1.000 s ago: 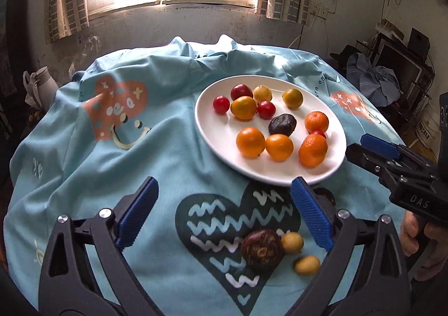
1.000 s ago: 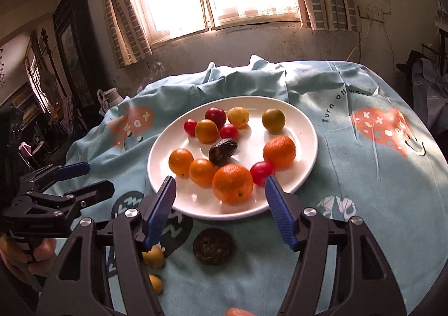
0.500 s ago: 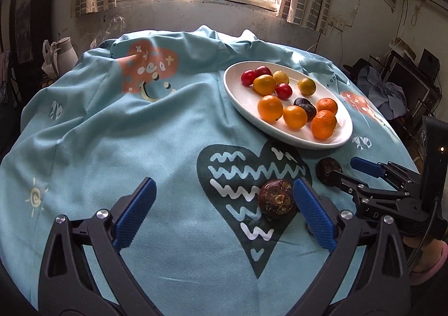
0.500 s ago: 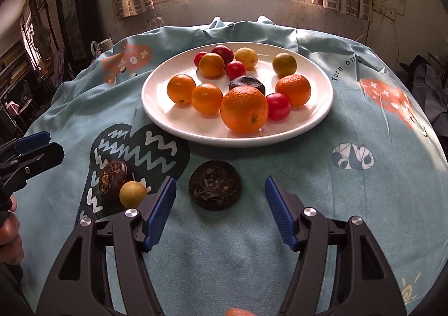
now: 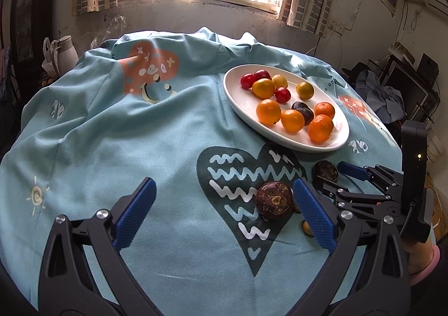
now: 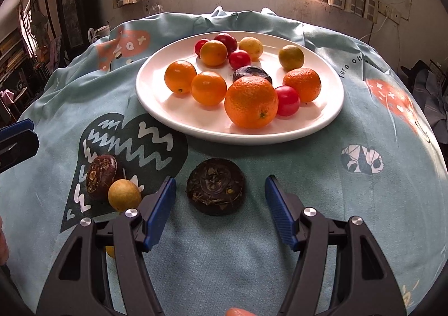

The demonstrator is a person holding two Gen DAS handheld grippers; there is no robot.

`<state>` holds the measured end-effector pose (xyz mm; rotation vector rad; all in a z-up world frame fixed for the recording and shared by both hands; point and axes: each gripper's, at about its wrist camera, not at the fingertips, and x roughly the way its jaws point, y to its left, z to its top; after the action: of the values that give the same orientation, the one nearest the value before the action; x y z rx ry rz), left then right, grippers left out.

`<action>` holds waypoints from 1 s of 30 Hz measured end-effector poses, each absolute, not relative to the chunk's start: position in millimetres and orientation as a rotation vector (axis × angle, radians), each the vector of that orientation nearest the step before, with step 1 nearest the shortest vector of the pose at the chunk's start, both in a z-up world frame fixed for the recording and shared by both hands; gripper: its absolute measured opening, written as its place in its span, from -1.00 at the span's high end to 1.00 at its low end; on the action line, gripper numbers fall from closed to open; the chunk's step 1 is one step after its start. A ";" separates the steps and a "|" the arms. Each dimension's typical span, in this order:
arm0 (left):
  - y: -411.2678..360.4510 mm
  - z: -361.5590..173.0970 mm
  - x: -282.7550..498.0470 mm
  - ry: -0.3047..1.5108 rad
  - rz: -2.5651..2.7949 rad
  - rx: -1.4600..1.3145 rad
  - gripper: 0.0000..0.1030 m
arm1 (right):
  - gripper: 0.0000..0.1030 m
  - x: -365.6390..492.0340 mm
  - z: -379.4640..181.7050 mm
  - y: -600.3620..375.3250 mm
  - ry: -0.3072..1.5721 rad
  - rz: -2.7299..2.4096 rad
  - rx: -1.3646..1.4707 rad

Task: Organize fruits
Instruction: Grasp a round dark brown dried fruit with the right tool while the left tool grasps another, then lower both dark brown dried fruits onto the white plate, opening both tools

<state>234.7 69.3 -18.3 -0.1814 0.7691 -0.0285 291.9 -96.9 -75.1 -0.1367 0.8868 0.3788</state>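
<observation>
A white plate (image 6: pixel 173 117) (image 5: pixel 240 103) holds several oranges, red cherry tomatoes, yellow fruits and one dark fruit. On the cloth in front of it lie a flat dark brown fruit (image 6: pixel 216 186) (image 5: pixel 325 171), a second dark brown fruit (image 6: pixel 100 173) (image 5: pixel 275 200) and a small yellow fruit (image 6: pixel 124 195). My right gripper (image 6: pixel 220 202) is open, its fingers on either side of the flat dark fruit, not touching it. My left gripper (image 5: pixel 222 213) is open and empty; the second dark fruit lies just inside its right finger (image 5: pixel 313 218).
A light blue printed cloth (image 5: pixel 140 134) covers the round table. A white jug (image 5: pixel 65 51) stands beyond the far left edge. A window is behind the table. Dark furniture and clutter (image 5: pixel 403 86) stand at the right.
Both grippers have moved down and toward the loose fruits on the cloth. The right gripper now brackets the flat dark fruit. Both stay open.
</observation>
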 end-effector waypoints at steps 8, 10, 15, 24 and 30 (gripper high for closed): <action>70.3 -18.1 234.5 0.769 -0.028 -0.182 -0.94 | -0.28 293.6 -76.8 -95.2 0.895 0.373 -0.140; 70.2 -18.3 234.7 0.769 -0.028 -0.181 -0.94 | -0.28 294.0 -77.2 -95.1 0.898 0.370 -0.141; 70.2 -18.3 234.8 0.769 -0.029 -0.181 -0.94 | -0.18 294.4 -78.5 -93.8 0.903 0.364 -0.151; 72.5 -18.7 235.8 0.758 -0.002 -0.155 -0.94 | 0.16 291.9 -78.4 -90.6 0.897 0.367 -0.178; 60.9 -27.2 240.0 0.778 -0.047 -0.089 -0.92 | 0.16 290.7 -67.5 -113.6 0.924 0.399 -0.020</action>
<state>240.0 60.9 -27.2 -0.0893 0.7784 -0.0472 290.7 -113.6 -67.5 -0.0200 0.9239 0.3991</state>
